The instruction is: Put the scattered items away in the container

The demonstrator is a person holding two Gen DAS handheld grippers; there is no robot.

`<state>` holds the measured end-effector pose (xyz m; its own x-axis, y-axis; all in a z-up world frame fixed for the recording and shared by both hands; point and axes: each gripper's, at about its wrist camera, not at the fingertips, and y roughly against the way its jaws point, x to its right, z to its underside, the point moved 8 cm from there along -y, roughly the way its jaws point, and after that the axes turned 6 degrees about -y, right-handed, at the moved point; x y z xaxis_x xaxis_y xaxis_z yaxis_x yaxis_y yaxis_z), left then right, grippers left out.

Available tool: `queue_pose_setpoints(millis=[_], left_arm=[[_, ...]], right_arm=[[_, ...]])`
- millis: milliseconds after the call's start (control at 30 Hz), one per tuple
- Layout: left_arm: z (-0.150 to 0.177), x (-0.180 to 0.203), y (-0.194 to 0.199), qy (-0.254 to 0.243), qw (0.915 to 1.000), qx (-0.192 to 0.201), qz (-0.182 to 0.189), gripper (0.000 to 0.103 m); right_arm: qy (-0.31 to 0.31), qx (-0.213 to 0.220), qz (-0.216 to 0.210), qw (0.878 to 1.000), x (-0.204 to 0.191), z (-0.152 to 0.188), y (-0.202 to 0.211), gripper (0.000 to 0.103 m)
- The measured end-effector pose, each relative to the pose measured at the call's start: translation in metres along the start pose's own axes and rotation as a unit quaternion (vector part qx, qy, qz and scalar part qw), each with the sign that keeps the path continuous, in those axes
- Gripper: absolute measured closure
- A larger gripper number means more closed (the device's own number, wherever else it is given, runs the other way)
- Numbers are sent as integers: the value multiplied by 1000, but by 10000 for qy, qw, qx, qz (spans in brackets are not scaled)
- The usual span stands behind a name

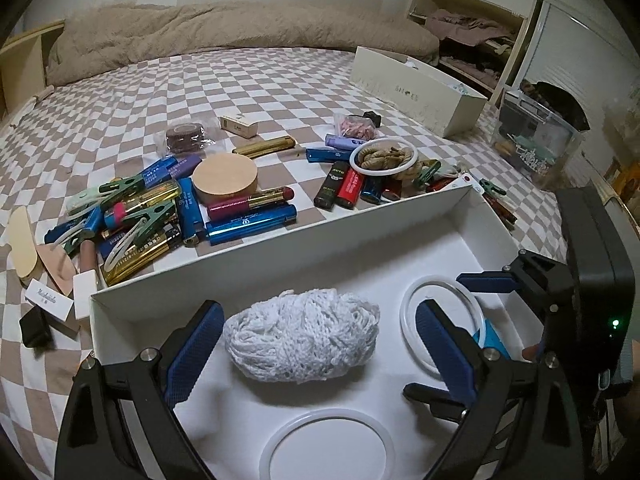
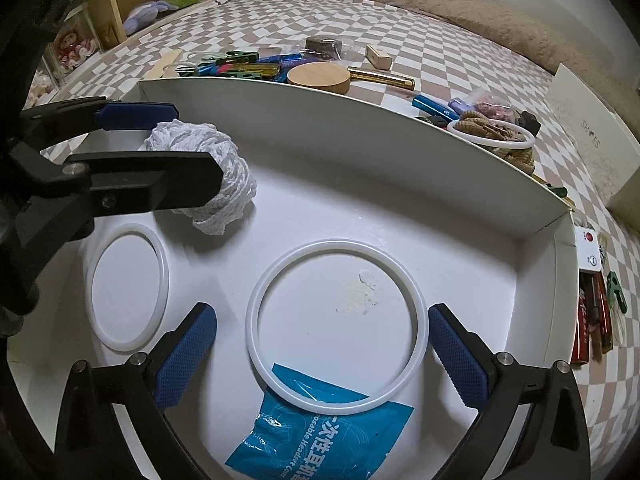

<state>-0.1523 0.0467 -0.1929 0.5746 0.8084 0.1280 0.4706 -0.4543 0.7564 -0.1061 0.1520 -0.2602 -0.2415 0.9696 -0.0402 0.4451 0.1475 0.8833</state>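
four items in white box [image 2: 360,184]: yarn ball [image 1: 302,336], two white rings [image 2: 336,326], blue packet [image 2: 320,428] | both grippers [image 1: 320,344] [image 2: 320,356] wide, empty | most clutter [image 1: 160,208] outside on bed

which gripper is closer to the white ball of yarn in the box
Left. The left gripper is open right around the white ball of yarn; the right gripper is open farther along the box, over a white ring.
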Motion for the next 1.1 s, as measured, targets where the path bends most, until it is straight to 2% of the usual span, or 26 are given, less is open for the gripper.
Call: queue_pose_setpoints(millis=[633,867,1100], left_arm=[[-2,-2,6,17,9999,98,42,5],[-2,-4,6,54,9999,97,24,5],[-2,-5,6,65,9999,86,25,5]], right_arm=[[85,-218,375,9990,15,16,20,0],[-172,-72,614,9979,35,3,22,0],[-316,-43,657,9973,45,-7,13,0]])
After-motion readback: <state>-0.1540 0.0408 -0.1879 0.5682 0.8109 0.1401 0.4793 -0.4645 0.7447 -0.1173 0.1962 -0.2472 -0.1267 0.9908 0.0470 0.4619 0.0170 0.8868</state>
